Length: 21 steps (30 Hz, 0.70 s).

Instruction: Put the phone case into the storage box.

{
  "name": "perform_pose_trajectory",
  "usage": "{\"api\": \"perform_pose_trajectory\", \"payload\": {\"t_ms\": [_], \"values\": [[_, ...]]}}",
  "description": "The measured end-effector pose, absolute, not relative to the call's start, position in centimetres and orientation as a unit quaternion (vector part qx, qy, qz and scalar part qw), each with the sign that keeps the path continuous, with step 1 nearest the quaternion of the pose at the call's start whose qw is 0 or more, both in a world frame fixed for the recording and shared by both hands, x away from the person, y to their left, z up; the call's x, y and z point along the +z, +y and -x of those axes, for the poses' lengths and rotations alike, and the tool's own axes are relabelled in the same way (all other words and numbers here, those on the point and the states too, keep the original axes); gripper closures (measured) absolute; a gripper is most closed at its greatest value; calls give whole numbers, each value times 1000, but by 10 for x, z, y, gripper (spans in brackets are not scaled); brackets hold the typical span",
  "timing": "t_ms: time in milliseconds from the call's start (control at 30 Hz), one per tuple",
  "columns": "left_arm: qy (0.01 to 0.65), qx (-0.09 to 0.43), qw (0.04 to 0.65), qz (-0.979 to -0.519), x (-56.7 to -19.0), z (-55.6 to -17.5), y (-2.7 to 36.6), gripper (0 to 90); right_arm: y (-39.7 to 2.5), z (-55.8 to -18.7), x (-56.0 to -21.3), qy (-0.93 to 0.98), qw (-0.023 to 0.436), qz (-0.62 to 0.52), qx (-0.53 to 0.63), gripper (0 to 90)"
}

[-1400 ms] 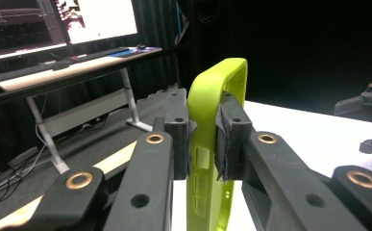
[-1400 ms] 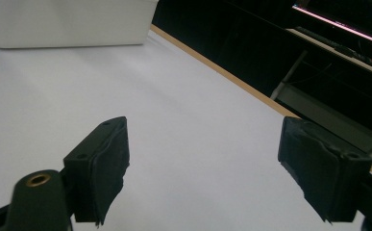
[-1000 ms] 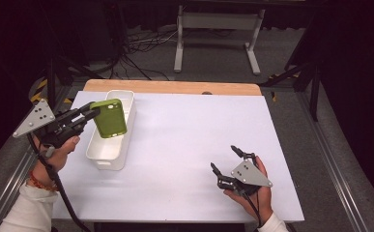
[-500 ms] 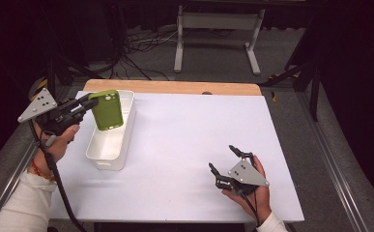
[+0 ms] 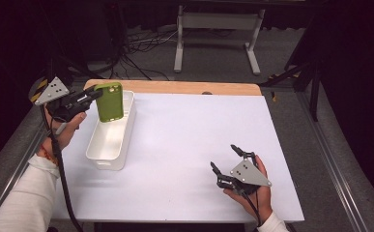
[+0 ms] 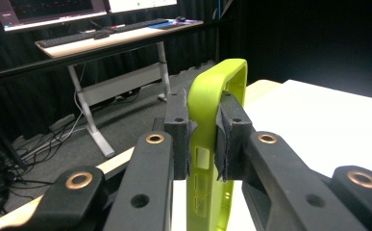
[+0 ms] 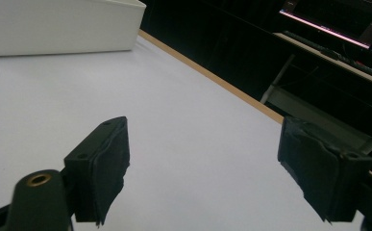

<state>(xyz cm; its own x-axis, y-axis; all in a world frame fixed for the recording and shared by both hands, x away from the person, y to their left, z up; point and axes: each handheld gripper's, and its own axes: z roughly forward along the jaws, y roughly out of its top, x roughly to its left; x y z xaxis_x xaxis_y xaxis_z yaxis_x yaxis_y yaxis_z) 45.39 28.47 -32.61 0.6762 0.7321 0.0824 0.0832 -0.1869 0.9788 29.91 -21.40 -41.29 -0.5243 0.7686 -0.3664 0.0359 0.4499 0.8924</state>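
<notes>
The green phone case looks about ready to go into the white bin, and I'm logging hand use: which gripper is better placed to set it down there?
Left. The left gripper is shut on the green phone case, held upright over the white bin. The right gripper sits open across the table, holding nothing.

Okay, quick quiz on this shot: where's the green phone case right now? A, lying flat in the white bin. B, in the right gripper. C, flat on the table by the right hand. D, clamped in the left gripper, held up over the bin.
D: the left gripper is shut on the green phone case, holding it upright above the white bin.
</notes>
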Motion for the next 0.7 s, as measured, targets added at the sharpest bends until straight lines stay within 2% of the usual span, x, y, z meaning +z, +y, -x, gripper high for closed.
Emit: {"api": "perform_pose_trajectory", "payload": {"t_ms": [700], "values": [[294,276,559,-724,-347,-501,278,782,-215,-302,-415,750,402,-275,447,194]]}}
